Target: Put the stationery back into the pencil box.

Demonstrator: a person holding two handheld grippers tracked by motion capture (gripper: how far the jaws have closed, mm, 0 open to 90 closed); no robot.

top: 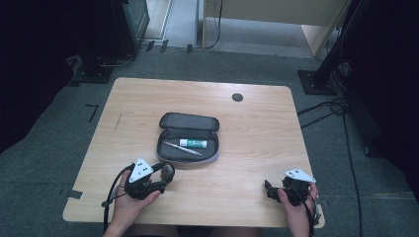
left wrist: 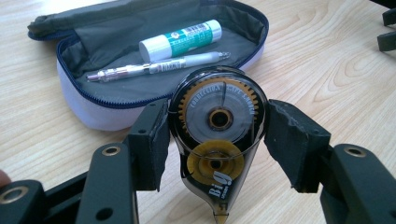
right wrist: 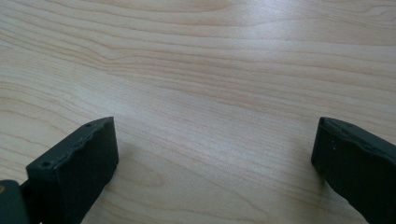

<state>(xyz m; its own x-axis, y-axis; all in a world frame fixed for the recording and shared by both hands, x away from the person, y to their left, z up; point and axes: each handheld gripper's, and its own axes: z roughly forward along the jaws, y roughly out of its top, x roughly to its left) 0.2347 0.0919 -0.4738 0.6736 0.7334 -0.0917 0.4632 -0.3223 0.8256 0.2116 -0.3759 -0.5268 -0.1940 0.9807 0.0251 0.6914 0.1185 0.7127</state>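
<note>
1. Left gripper view: the left gripper [left wrist: 217, 140] has its fingers [left wrist: 150, 140] pinching a correction tape dispenser [left wrist: 217, 135]; both pads press on its sides.
2. The dispenser sits between the fingers, clear smoky shell, gold gears visible, tip pointing back toward the gripper body and its rounded end out past the fingertips.
3. Just beyond the fingertips lies an open pencil case [left wrist: 107, 88], grey lining, blue zip. Inside it: a glue stick [left wrist: 180, 39] and, nearer the fingers, a silver pen [left wrist: 159, 67]. The dispenser's rounded end overlaps the case's near rim in this view; contact cannot be told.
4. High view: left gripper [top: 165, 174] near the tabletop's [top: 257, 143] front edge, dispenser [top: 168, 172] at its fingers, pencil case [top: 188, 138] just ahead of them.
5. Right gripper [top: 269, 188] well apart from the case, held at the front right.
6. Right gripper view: its fingers [right wrist: 79, 163] are spread wide, bare wood grain between them.
</note>
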